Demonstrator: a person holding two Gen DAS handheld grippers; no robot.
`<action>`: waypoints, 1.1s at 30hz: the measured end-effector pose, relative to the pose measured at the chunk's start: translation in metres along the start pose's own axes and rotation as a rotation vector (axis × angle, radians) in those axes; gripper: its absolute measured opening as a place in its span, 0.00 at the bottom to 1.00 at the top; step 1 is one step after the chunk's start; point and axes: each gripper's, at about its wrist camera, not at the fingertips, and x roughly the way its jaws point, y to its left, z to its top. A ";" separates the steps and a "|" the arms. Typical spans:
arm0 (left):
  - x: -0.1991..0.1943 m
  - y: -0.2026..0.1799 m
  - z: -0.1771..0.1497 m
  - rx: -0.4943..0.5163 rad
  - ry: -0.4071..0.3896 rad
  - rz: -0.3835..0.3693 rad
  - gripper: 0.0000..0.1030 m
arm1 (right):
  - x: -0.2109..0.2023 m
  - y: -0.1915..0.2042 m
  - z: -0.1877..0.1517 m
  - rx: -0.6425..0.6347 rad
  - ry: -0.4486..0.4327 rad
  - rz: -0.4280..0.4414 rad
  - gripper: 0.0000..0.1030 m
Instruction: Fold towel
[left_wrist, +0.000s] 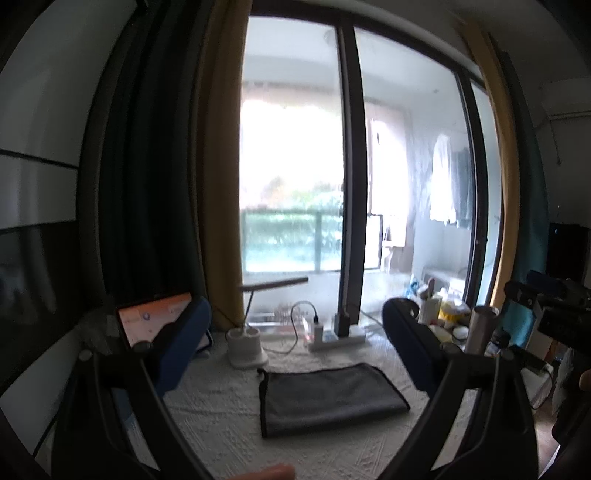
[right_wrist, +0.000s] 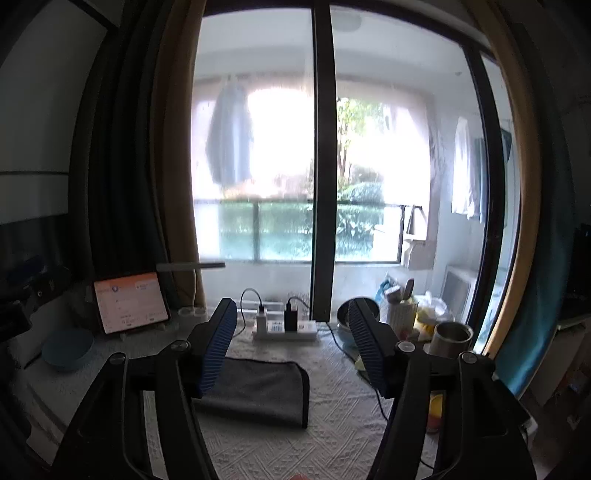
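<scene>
Folded dark grey microfibre towel is lying lower centre on the white textured tablecloth, its left part hiding behind a blue ribbed finger in the right wrist view. Left gripper and right gripper are hovering, fingers spread, gripping nothing. Orange-lit tablet is standing mid-left.

The folded towel lies on the tablecloth, with the power strip behind it by the window. A tablet stands far left, a bowl before it; what seems a metal cup stands right.
</scene>
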 end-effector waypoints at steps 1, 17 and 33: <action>-0.003 0.001 0.002 0.000 -0.008 0.000 0.93 | -0.004 0.001 0.002 -0.002 -0.010 0.000 0.66; -0.026 0.004 0.008 0.004 -0.108 0.004 0.99 | -0.033 0.006 0.015 -0.019 -0.097 0.003 0.79; -0.030 0.004 0.008 -0.002 -0.107 0.012 0.99 | -0.031 0.009 0.015 -0.030 -0.085 0.004 0.80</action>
